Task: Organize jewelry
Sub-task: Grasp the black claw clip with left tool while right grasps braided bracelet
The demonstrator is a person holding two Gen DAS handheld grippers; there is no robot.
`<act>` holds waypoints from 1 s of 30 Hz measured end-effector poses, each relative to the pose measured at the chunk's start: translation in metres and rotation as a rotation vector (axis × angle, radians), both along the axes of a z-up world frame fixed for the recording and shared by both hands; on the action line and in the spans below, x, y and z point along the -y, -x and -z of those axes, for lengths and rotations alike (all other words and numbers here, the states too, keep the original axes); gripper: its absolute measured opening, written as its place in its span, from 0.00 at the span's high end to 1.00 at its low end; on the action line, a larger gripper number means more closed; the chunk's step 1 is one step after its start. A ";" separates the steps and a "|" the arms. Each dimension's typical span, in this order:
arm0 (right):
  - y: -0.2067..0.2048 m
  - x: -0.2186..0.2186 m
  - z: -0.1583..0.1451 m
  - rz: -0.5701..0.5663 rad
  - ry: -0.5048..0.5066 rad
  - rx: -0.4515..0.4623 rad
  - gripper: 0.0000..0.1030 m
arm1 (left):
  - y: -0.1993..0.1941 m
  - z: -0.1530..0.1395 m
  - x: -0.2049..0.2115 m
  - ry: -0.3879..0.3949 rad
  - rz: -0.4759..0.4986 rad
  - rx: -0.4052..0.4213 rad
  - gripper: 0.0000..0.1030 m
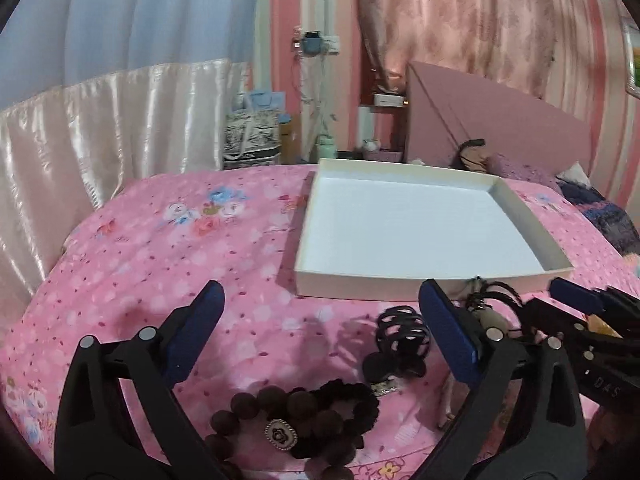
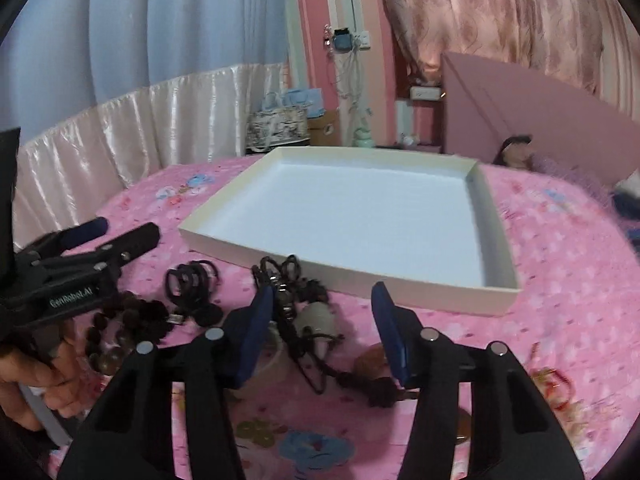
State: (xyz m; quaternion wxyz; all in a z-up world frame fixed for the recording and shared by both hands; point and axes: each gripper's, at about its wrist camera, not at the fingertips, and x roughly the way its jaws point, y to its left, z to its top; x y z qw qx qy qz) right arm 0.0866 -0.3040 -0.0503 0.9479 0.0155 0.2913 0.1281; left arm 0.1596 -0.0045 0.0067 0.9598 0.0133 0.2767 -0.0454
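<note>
On the pink flowered bedspread a black cord necklace with a pale pendant (image 2: 316,316) lies between the fingers of my right gripper (image 2: 323,328). The jaws stand partly apart; the left pad is by the cord, the right pad is off it. My left gripper (image 1: 324,320) hangs wide open over a black hair claw (image 1: 402,340), a brown bead bracelet (image 1: 276,408) and a black scrunchie (image 1: 352,400). The white tray (image 1: 360,286) sits just beyond, with nothing in it. In the left wrist view the right gripper (image 1: 560,304) is at the right edge, beside the necklace (image 1: 490,304).
Red and gold bangles (image 2: 552,384) lie at the right of the bedspread. A hand (image 2: 24,368) holds the left gripper (image 2: 124,232) at the left. A pink headboard (image 1: 500,120), pillows and curtains stand behind the bed.
</note>
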 end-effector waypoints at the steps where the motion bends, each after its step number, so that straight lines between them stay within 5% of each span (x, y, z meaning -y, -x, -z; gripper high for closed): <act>1: -0.001 -0.002 0.001 -0.008 0.009 -0.003 0.50 | 0.000 0.001 0.000 -0.004 0.006 0.001 0.06; 8: -0.004 -0.007 0.003 -0.036 0.034 -0.015 0.56 | -0.004 0.009 0.007 0.010 0.028 -0.045 0.06; 13: -0.019 -0.006 0.009 -0.012 0.042 -0.059 0.88 | -0.007 0.018 0.016 -0.004 0.050 -0.074 0.06; 18: -0.011 0.012 0.000 0.043 -0.010 -0.014 0.92 | -0.012 0.025 0.029 -0.030 0.073 -0.112 0.07; 23: -0.007 0.019 -0.009 0.048 -0.042 0.019 0.93 | -0.023 0.038 0.040 -0.037 0.108 -0.181 0.38; 25: -0.010 0.019 -0.014 0.042 -0.048 0.026 0.93 | -0.029 0.041 0.041 -0.006 0.131 -0.209 0.62; 30: -0.002 0.021 -0.038 0.021 -0.071 0.080 0.96 | -0.026 0.028 0.038 0.037 0.141 -0.161 0.65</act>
